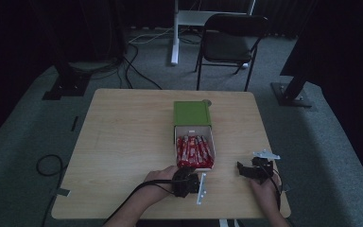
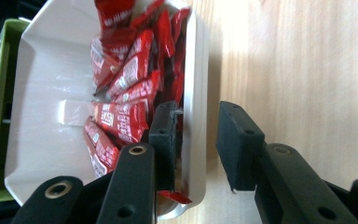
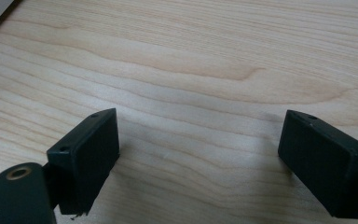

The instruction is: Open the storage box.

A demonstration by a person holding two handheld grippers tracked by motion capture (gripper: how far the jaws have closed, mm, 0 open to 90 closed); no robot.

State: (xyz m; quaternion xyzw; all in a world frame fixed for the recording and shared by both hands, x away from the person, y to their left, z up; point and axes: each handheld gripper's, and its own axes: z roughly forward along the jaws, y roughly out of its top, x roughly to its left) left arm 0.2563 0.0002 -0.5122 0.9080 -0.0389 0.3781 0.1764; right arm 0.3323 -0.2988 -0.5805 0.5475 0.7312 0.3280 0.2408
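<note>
Dim recording room, lab or studio type, not home. Small pale wood-grain bench [image 1: 123,137] stands alone in middle of grey carpet floor [image 1: 19,142]. Black curtains [image 1: 38,28] close off far side and flanks. Dark stand legs on flat base plates [image 1: 65,87] beyond bench's far-left and far-right corners. Loose black cables [image 1: 137,71] trail over carpet beyond far edge. Empty black folding chair [image 1: 229,42] and white stand base [image 1: 175,47] beyond far edge.
</note>
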